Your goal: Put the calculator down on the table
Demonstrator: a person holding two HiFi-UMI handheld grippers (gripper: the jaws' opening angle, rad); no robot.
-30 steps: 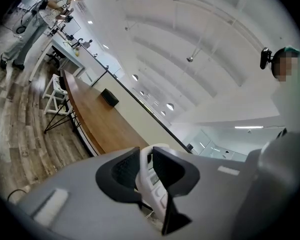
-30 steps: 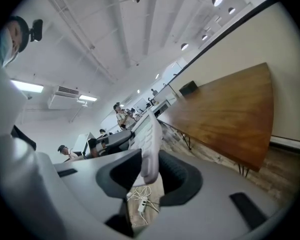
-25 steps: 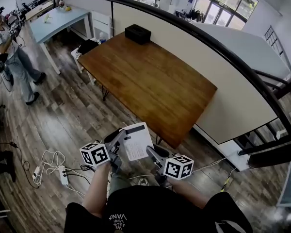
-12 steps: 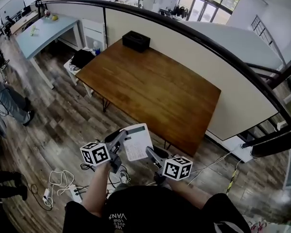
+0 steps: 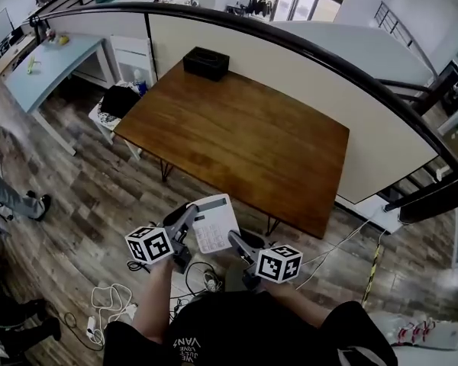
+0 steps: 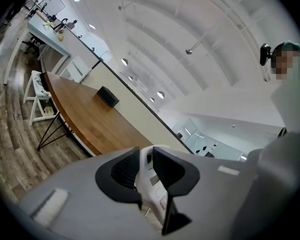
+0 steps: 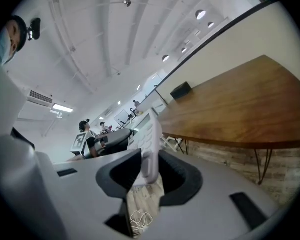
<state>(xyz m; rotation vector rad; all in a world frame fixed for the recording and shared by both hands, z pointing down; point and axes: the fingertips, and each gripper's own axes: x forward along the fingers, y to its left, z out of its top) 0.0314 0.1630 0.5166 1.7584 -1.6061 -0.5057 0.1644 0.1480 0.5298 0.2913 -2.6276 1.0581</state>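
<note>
The wooden tabletop (image 5: 244,139) is drawing nearer — left tongs (image 5: 186,216) and right tongs (image 5: 236,239) are clamping the calculator (image 5: 215,222), ideally keeping it level.

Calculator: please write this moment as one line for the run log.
object: calculator | held by: left gripper and right gripper | place: in the air, before the wooden table | set down: not yet

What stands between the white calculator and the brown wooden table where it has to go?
Nothing visible. The white calculator hangs short of the brown wooden table, whose near half is bare; the black box sits at its far corner.
</note>
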